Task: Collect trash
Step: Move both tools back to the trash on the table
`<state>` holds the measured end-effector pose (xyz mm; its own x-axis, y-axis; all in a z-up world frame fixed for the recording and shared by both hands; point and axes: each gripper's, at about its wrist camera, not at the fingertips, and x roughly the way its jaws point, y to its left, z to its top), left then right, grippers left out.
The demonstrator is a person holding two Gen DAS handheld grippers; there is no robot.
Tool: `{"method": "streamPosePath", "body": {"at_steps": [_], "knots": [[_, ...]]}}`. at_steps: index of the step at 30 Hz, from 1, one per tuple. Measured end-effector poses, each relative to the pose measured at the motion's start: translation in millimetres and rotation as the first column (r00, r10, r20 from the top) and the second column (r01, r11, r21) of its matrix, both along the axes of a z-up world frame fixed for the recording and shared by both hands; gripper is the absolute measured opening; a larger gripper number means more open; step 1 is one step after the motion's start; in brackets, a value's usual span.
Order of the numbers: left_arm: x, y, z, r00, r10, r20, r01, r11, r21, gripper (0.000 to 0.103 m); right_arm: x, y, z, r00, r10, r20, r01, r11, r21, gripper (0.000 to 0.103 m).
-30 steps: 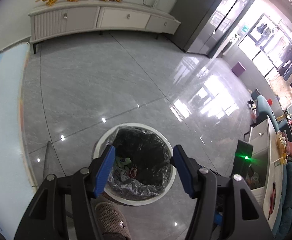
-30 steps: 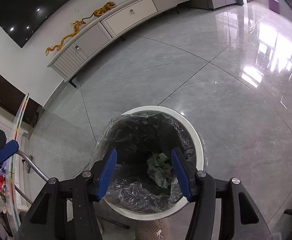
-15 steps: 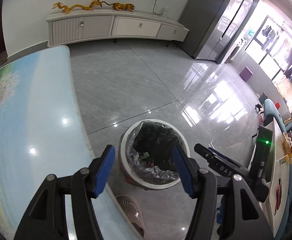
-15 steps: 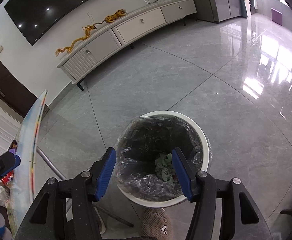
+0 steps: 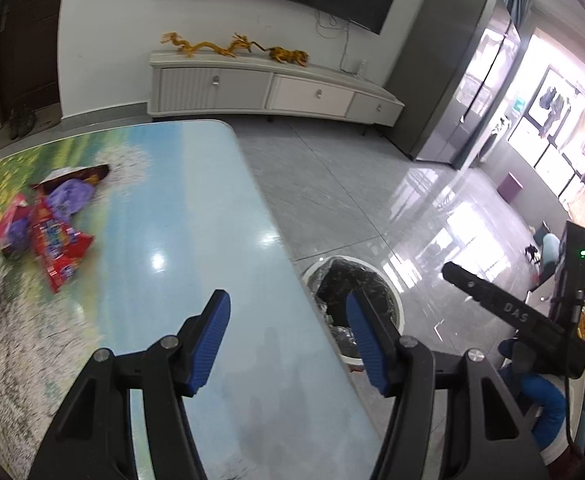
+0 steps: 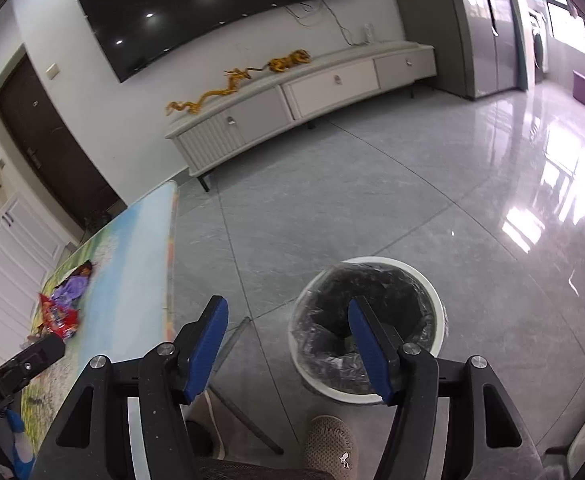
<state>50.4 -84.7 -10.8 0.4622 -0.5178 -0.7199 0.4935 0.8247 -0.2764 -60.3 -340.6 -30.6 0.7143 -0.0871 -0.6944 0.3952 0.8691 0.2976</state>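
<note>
My left gripper [image 5: 288, 340] is open and empty above the near edge of the table [image 5: 196, 216]. Red and purple snack wrappers [image 5: 52, 224] lie in a pile at the table's far left; they also show in the right wrist view [image 6: 66, 304]. A white trash bin [image 5: 356, 304] with a black liner stands on the floor beside the table. My right gripper [image 6: 288, 340] is open and empty above the floor, just left of the bin [image 6: 368, 324]. The right gripper's body shows in the left wrist view [image 5: 512, 316].
A long white TV cabinet [image 6: 300, 100] with yellow dragon figures stands against the far wall under a big screen. A metal table leg [image 6: 236, 380] slants down between table and bin. A slippered foot [image 6: 328, 444] is near the bin. Glossy grey floor stretches to the right.
Both grippers have risen and swung left, away from over the bin. The left one now looks across the table at the wrappers. Both stay open and empty.
</note>
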Motion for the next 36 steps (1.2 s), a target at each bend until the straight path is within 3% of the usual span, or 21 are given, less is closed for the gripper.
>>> {"method": "streamPosePath", "body": {"at_steps": [13, 23, 29, 36], "knots": [[-30.4, 127.7, 16.4, 0.978, 0.19, 0.083, -0.188, 0.982, -0.026, 0.059, -4.8, 96.3, 46.4, 0.978, 0.196, 0.078, -0.188, 0.977, -0.096, 0.063], [-46.8, 172.5, 31.1, 0.962, 0.237, 0.135, -0.235, 0.972, -0.032, 0.059, -2.6, 150.2, 64.6, 0.936, 0.33, 0.119, -0.316, 0.941, -0.126, 0.064], [-42.2, 206.2, 15.0, 0.964, 0.248, 0.093, -0.243, 0.968, -0.062, 0.058, 15.3, 179.8, 64.7, 0.909, 0.401, 0.115, -0.386, 0.913, -0.132, 0.064], [-20.6, 247.3, -4.0, 0.96, 0.273, 0.056, -0.269, 0.961, -0.065, 0.058, 57.6, 212.0, 38.8, 0.866, 0.495, 0.07, -0.489, 0.867, -0.091, 0.065]]}}
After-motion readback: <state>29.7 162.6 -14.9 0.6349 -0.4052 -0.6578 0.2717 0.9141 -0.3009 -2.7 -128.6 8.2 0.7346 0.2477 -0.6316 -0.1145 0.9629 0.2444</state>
